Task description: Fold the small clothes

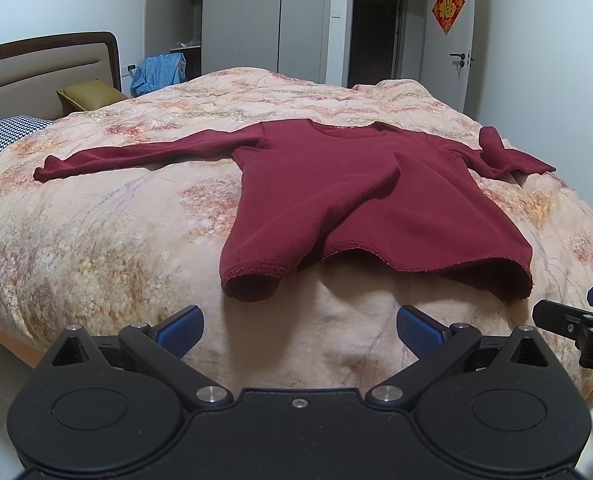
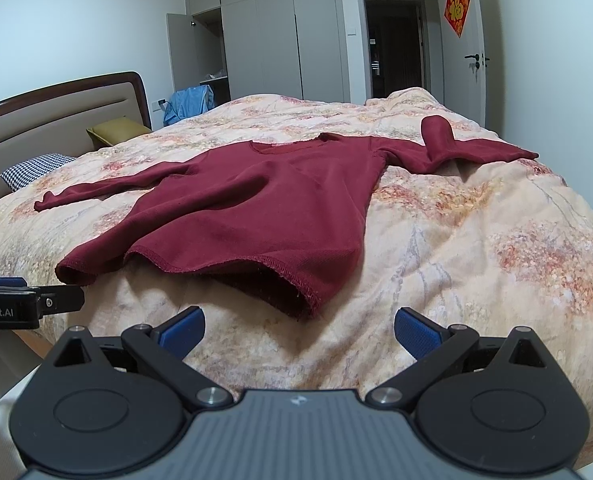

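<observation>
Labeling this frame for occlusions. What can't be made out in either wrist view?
- Right sleeve cuff: doubled back on itself, both views; the underside is hidden.
- Sweater inside: dark behind the hem.
- Right gripper: cut off by the left view's right edge.
- Wardrobe contents: too small.

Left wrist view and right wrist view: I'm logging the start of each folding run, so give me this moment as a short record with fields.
garment: dark red long-sleeved top, spread flat, hem toward the cameras
surface: bed with floral quilt
left sleeve: stretched straight out
right sleeve: end doubled back on itself
left gripper: jaws open, short of the hem, holding nothing
right gripper: jaws open, short of the hem, holding nothing
folding: not yet begun
</observation>
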`<state>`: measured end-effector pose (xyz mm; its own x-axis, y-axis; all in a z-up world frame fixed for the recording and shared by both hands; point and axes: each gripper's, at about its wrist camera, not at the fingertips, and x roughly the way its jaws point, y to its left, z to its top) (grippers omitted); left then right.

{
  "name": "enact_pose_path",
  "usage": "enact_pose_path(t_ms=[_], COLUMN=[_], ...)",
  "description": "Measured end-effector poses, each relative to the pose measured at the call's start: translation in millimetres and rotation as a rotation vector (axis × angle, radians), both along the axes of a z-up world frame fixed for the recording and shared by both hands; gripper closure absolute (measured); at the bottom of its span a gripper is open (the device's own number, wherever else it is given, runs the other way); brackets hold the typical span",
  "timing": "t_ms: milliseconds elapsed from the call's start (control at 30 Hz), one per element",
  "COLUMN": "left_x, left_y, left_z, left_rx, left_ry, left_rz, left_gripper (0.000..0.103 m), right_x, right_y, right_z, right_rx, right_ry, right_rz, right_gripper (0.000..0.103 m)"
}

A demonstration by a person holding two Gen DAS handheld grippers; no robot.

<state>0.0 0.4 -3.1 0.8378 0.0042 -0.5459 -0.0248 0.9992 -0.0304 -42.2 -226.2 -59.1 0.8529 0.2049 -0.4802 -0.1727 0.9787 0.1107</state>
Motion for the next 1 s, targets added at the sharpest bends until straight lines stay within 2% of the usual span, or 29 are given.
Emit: enact_pose_path(t_ms=[600,1000], left_x=[0.4,6.5], left_y=[-0.7,0.4], left_z=[-0.9,-7.5], left_rx=[0.000,-0.006], left_ry=[0.004,0.037], left_rz=[0.000,-0.008], left_gripper=[0.001,0.001], right_x=[0.3,3.7], right_y=[-0.2,1.2], right_z=[-0.7,-3.2], right_rx=[0.002,0.003], right_ry=[0.004,0.024], right_rz=[0.000,0.001], right_gripper=[0.000,0.000])
